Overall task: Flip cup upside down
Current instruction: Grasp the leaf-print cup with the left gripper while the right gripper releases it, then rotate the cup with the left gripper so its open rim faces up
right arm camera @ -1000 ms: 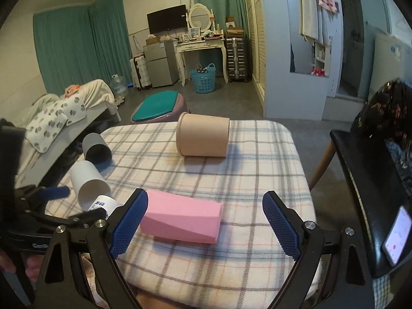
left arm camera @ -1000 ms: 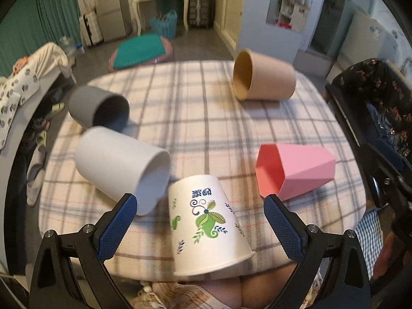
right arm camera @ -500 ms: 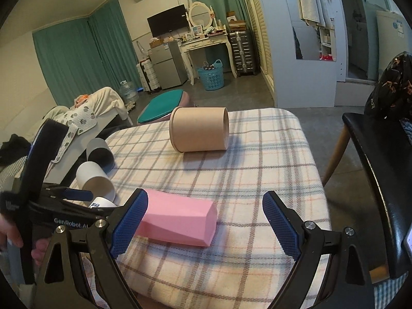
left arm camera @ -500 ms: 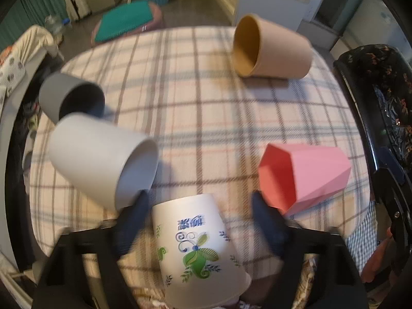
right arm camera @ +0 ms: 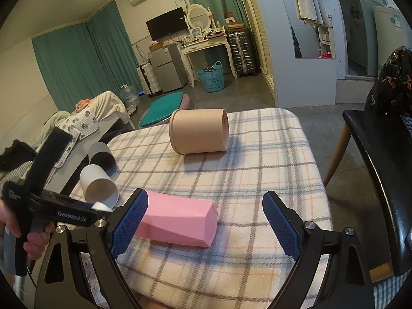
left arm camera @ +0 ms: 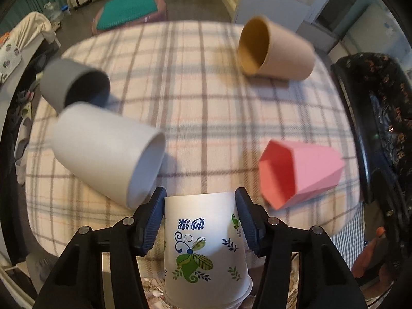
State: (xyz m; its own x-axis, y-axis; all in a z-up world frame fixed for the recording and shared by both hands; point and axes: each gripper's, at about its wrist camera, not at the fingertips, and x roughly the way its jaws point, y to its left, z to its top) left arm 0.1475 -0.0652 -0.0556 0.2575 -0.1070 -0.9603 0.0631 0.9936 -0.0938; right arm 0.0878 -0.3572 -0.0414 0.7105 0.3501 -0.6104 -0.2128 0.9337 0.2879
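Observation:
A white paper cup with green and blue leaf print (left arm camera: 203, 247) is at the table's near edge, base pointing away from me. My left gripper (left arm camera: 199, 206) is shut on it, blue pads against both sides near its base. In the right wrist view only a sliver of this cup (right arm camera: 101, 206) shows behind the left gripper's body (right arm camera: 64, 211). My right gripper (right arm camera: 206, 221) is open and empty, low over the near right of the table, with the pink cup (right arm camera: 180, 224) lying just beyond its left finger.
On the plaid tablecloth (left arm camera: 200, 97) lie a plain white cup (left arm camera: 108, 154), a grey cup (left arm camera: 74, 85), a tan cup (left arm camera: 273, 49) and the pink faceted cup (left arm camera: 298, 172), all on their sides. A black chair (right arm camera: 381, 170) stands right of the table.
My left gripper has moved forward around the printed cup and closed on it. The right gripper has stayed open and shifted only slightly.

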